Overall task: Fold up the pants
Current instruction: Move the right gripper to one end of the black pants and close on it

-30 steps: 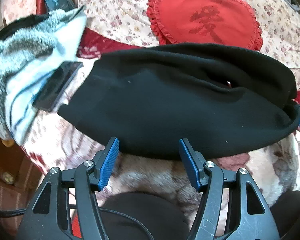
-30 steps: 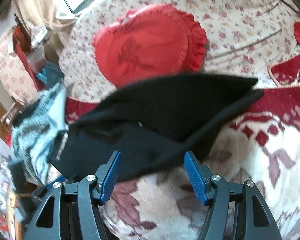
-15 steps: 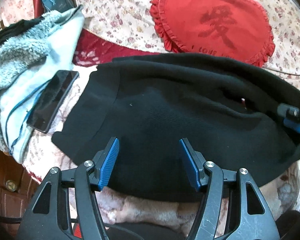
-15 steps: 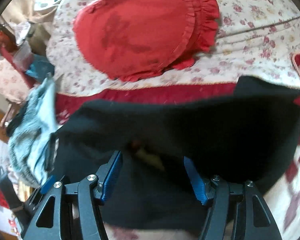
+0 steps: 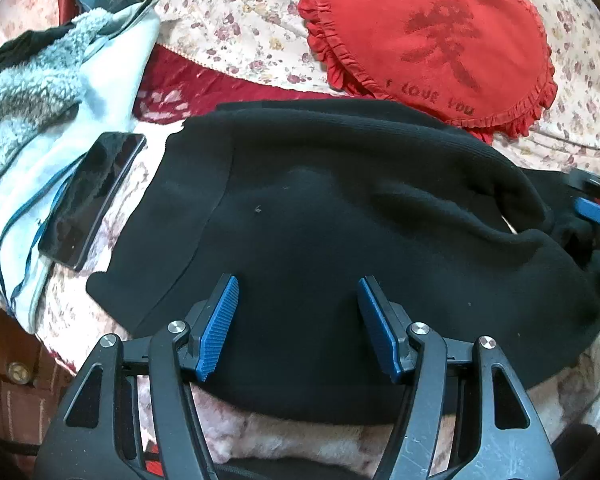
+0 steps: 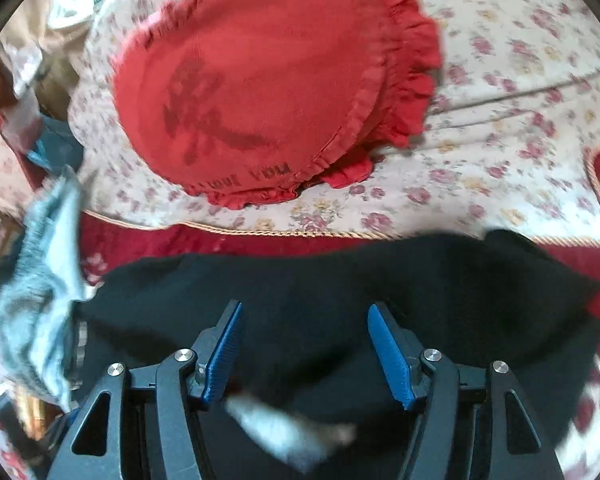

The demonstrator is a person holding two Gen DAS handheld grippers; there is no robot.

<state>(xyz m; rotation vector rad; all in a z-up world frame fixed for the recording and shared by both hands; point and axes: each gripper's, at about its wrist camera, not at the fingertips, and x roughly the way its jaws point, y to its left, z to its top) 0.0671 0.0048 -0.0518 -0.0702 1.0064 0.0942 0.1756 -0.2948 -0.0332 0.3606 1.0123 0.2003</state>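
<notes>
Pants (image 5: 340,220): black, bunched in a rough fold on the patterned blanket (image 5: 284,436), now filling most of both wrist views.
Left gripper (image 5: 298,322): jaws wide apart, nothing held; brought in over the near edge of the cloth.
Right gripper (image 6: 306,350): jaws spread, empty; moved in from the side (view blurred).
Change: both grippers closer above the fabric, so a fresh grasp for another fold seems near.
Surroundings: phone (image 5: 92,200), fleece garment (image 5: 40,120), red cushion (image 5: 432,36).
</notes>
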